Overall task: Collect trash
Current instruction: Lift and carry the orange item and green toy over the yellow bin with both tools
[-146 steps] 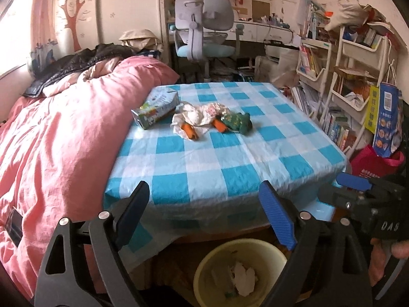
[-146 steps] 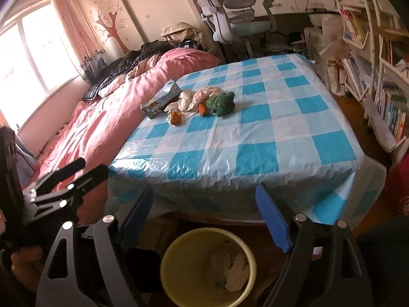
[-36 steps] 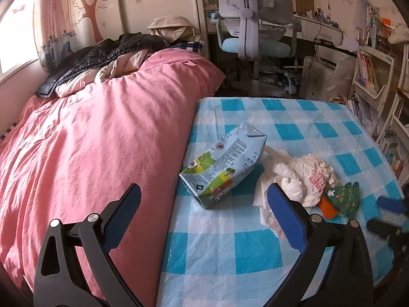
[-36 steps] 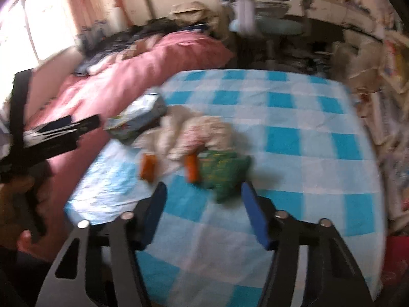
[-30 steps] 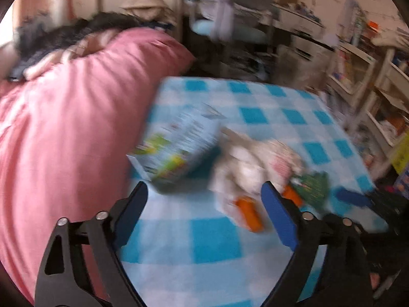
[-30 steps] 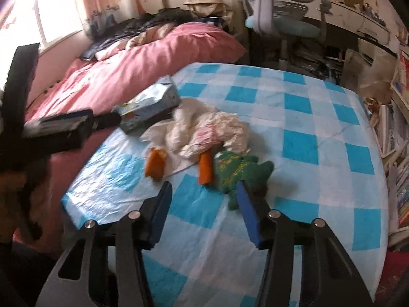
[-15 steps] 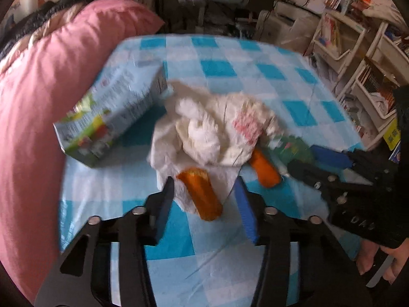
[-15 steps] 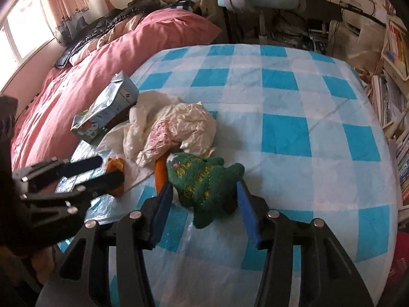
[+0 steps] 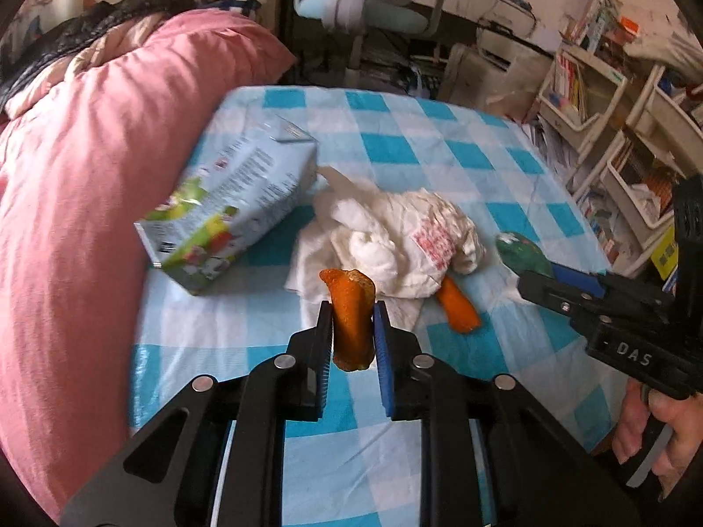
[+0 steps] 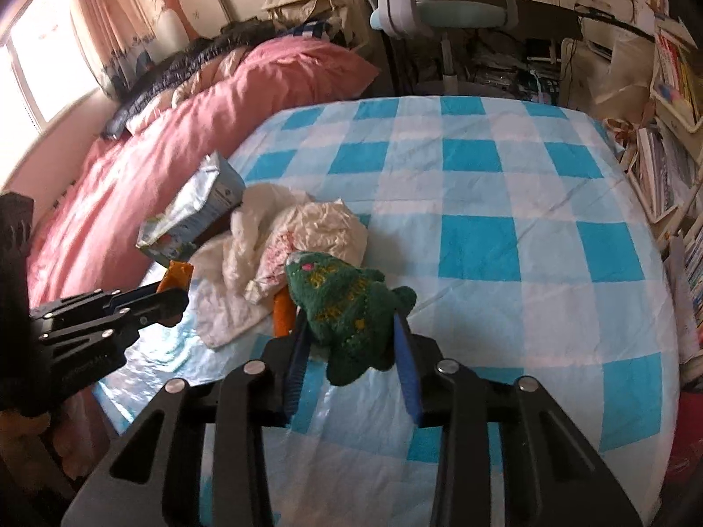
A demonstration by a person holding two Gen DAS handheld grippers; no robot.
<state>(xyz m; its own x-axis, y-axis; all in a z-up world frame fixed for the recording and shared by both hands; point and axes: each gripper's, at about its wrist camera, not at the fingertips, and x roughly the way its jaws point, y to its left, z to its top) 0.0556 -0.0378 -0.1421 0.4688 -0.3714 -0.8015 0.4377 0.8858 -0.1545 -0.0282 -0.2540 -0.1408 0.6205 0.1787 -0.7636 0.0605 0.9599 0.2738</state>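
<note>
Left hand-held gripper (image 9: 351, 333) pinching an orange peel (image 9: 349, 320), long axis upright between the jaws, lifted off the counter (image 9: 439, 140). Right hand-held gripper (image 10: 351, 351) half closed around a green cloth (image 10: 347, 303), touching both pads. Second peel (image 9: 457, 305) lying between both, nearer the right.

Setting: a home bedroom, probably a child's. Evidence: bed with pink duvet (image 9: 88, 167), tree mural by the curtained window (image 10: 39, 70), desk chair (image 10: 422, 4), crowded bookshelves (image 9: 584, 88), table under blue-checked cloth (image 10: 505, 202).
</note>
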